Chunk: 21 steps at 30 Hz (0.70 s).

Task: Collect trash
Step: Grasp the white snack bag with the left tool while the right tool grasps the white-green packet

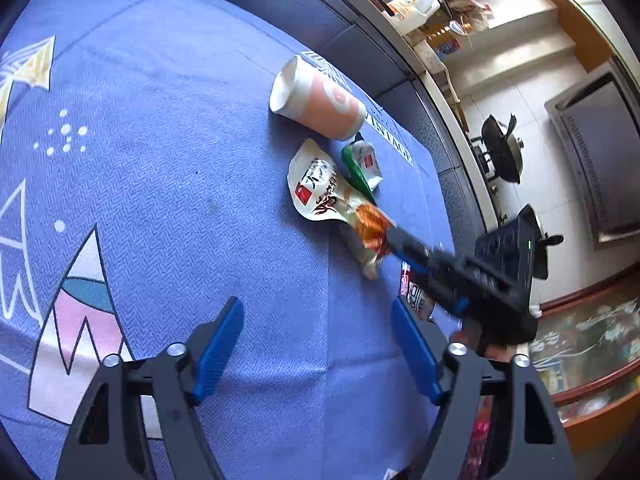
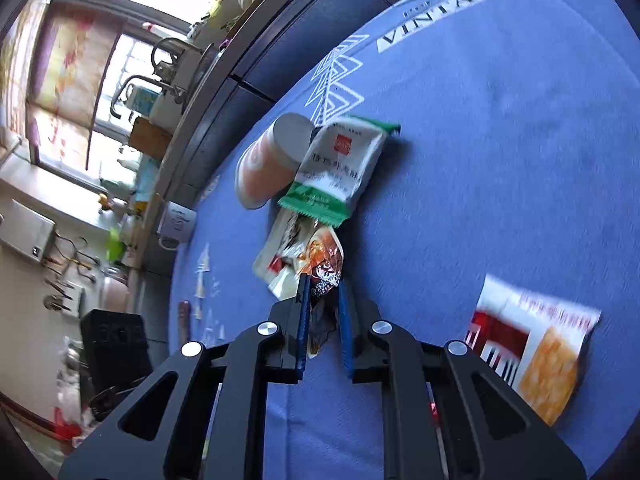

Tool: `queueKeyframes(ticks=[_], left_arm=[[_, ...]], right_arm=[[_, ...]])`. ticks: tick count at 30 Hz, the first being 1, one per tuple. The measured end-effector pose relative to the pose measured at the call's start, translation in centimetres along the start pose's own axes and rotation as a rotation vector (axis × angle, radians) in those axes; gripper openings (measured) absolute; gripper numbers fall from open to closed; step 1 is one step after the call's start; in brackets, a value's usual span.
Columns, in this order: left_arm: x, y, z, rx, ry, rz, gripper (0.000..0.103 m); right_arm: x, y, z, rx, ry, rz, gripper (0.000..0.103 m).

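Trash lies on a blue patterned cloth (image 1: 180, 200). A pink and white paper cup (image 1: 316, 100) lies on its side, also in the right wrist view (image 2: 268, 160). Beside it are a white snack wrapper (image 1: 316, 184) and a green and white wrapper (image 1: 362, 164) (image 2: 340, 168). My right gripper (image 2: 322, 284) is shut on an orange wrapper (image 2: 324, 260), which also shows in the left wrist view (image 1: 370, 228) with the right gripper (image 1: 394, 236) on it. My left gripper (image 1: 318, 312) is open and empty above the cloth.
A red, white and yellow cracker packet (image 2: 532, 352) lies on the cloth to the right of my right gripper. The table's dark edge (image 1: 360, 40) runs behind the trash. Kitchen shelves and a stove (image 1: 500, 152) lie beyond it.
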<state>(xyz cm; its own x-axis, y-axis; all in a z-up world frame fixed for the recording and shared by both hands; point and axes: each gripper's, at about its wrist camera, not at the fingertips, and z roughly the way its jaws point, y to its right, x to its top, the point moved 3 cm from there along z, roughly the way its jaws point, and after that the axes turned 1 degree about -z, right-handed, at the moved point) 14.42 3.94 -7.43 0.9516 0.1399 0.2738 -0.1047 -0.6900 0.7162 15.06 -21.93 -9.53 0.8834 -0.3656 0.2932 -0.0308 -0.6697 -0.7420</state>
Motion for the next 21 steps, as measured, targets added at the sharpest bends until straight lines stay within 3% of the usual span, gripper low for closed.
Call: queueKeyframes(ticks=[8,9,10,11,12,14,16,17,19,21], left_arm=[[0.5,-0.3,1.3,-0.068,-0.003,-0.063,0.076],[0.5,-0.2,1.5,-0.072,-0.003,-0.064,0.07],[0.5,-0.2,1.7,-0.076,-0.005,-0.062,0.053],[0.5,-0.2,2.1,-0.077,-0.01,-0.061,0.045],[0.5,-0.3,2.4,-0.081,-0.017,-0.064,0.023],[0.5,-0.8,2.8,-0.078,-0.025,-0.081,0.004],[0.5,-1.6,2.7,-0.078,-0.028,-0.096,0.002],[0.4,-2.0,2.5,-0.081,-0.026,-0.106,0.002],[0.4,-2.6,1.9,-0.082,-0.014,-0.108,0.002],[0.4,-3.2,1.3,-0.074,-0.001,-0.108,0.002]], right_arm=[[-5.8,-0.9,0.2,0.173,-0.035,0.118,0.012],[-6.2,-1.2,0.8,0.189,-0.042,0.124,0.012],[-6.6,-1.5,1.0,0.197,-0.051,0.122,0.012],[-7.0,-1.9,1.3,0.196,-0.063,0.109,0.012],[-7.2,-2.3,1.7,0.192,-0.077,0.092,0.012],[-7.4,-2.9,2.4,0.16,-0.112,0.045,0.015],[-7.1,-3.8,2.4,0.103,-0.13,-0.033,0.019],[-6.2,-4.4,1.7,0.024,-0.09,-0.109,0.026],[-4.2,-5.4,0.5,-0.106,0.007,-0.227,0.027],[-1.8,-5.6,0.2,-0.167,0.058,-0.25,0.027]])
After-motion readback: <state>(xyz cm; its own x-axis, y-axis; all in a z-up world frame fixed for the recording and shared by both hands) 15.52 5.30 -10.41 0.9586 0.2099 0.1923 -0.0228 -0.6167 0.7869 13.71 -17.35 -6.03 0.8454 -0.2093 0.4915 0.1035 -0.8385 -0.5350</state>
